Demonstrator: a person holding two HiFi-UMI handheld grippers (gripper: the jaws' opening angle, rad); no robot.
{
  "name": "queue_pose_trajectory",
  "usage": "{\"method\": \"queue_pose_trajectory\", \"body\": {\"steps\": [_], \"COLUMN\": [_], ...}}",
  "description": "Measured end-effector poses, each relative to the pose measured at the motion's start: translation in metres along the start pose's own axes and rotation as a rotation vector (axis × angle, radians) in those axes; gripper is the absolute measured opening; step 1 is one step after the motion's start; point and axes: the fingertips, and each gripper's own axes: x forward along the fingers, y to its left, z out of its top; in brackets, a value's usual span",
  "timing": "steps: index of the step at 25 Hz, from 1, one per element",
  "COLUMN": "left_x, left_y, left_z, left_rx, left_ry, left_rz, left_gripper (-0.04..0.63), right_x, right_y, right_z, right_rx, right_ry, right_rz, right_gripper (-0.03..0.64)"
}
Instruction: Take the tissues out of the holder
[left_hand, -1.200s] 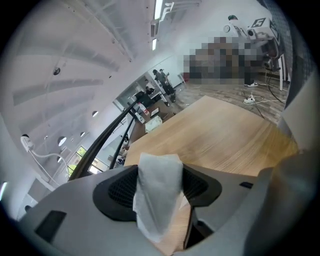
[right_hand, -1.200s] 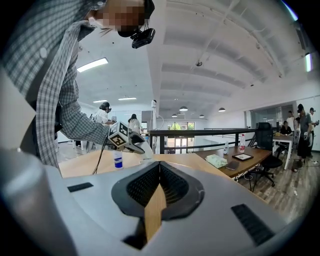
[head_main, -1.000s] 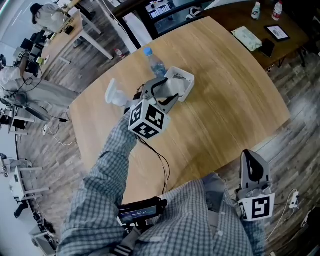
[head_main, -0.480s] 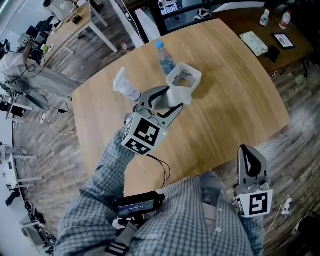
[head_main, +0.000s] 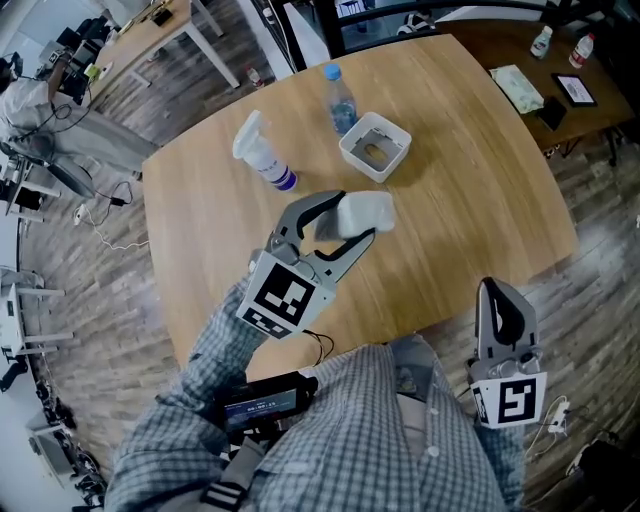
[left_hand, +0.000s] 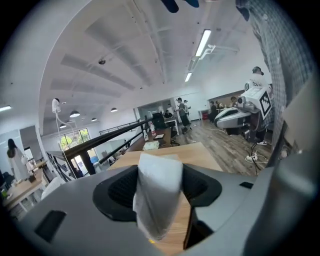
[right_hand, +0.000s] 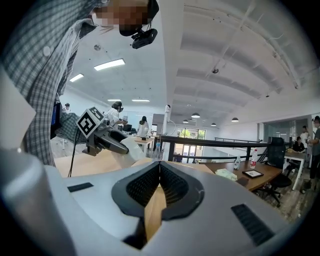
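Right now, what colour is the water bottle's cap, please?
The cap is blue; best in head view.

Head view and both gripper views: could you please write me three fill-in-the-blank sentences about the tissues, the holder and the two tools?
1. The left tool holds the tissues, whose colour is ___.
2. The tissues are ___ the holder, which stands beside the water bottle.
3. Between the jaws of the right tool there is ___.
Missing words: white; outside; nothing.
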Motion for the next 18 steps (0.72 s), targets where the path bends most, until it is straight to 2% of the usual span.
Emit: {"method": "queue_pose_trajectory", "body": {"steps": [8, 13, 18], "left_x": [-0.018, -0.022, -0.021], "left_y": [-0.028, -0.046, -0.058], "left_z": [0.0, 0.009, 0.009], "left_rx": [-0.074, -0.083, -0.069], "left_ry": [-0.002, -0.051, -0.041], "left_rz": [-0.024, -0.055, -0.078], "left_gripper": [0.267, 0.267, 0.267], "right_x": [0.0, 0.001, 0.0], "right_y": [-0.005, -0.007, -0.009], "right_z": [0.006, 0.007, 0.007], "right_rx": [-0.005, -0.006, -0.006], "right_ry": [-0.011, -0.012, -0.013], "right_rz": [-0.015, -0.019, -0.022], "right_gripper": [0.011, 0.011, 0.011]}}
